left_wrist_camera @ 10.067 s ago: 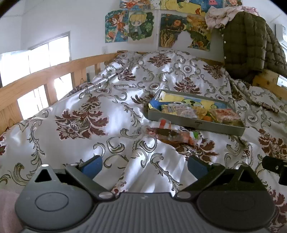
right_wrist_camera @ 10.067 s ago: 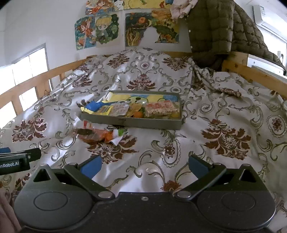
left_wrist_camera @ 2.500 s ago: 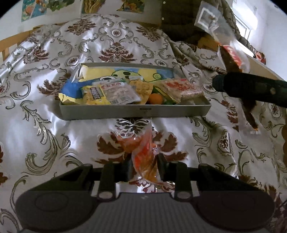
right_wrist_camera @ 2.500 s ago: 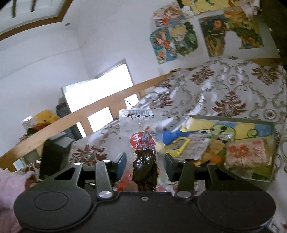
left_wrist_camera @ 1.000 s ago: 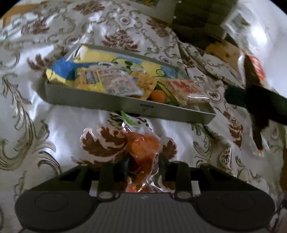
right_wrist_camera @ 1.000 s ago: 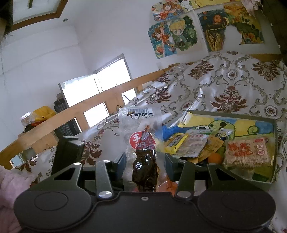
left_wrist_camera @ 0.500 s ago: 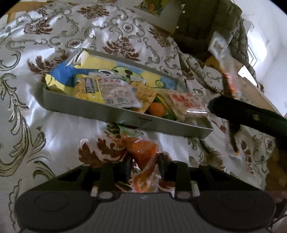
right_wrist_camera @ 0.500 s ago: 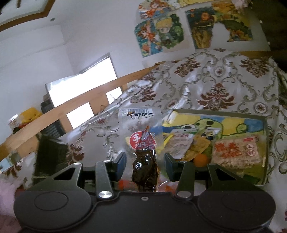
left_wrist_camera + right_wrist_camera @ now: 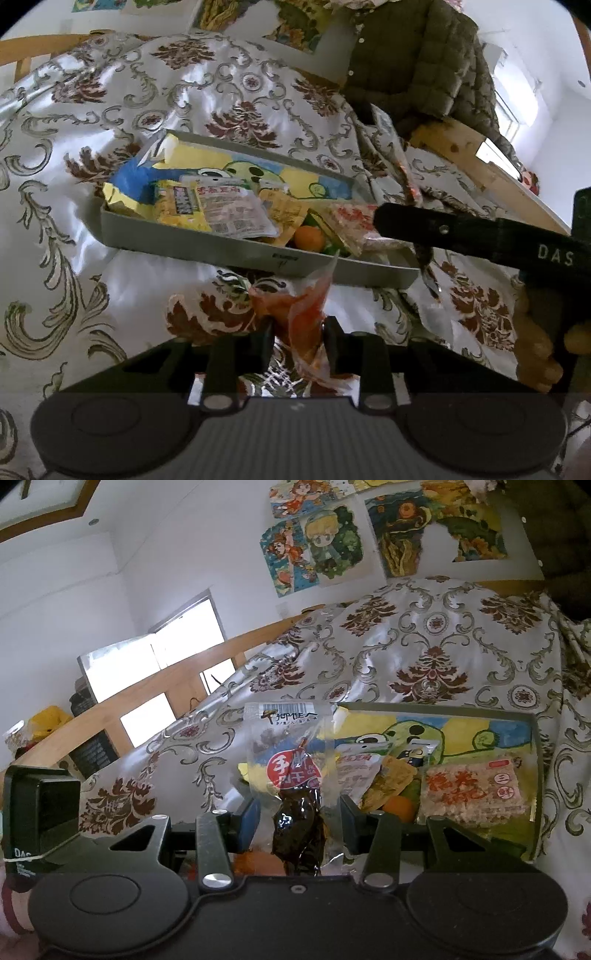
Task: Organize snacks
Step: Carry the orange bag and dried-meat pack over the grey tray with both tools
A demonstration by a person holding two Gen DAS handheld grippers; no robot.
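Shiny white cloth with brown flowers, the bedspread, fills most of what you see in both views. On it, in the middle of the left wrist view, sits the long grey tray, and it is full of snack packs with a small orange fruit among them. In the right wrist view the same tray is at the middle right. Your left gripper is at the bottom middle of its view. Its jaws have just been closing, and they now squeeze the orange snack bag, which sits just in front of the tray's near wall. Your right gripper is at the bottom middle of its own view. It holds the clear snack pack with a dark brown piece inside, standing up between the jaws, in front of the tray's left end.
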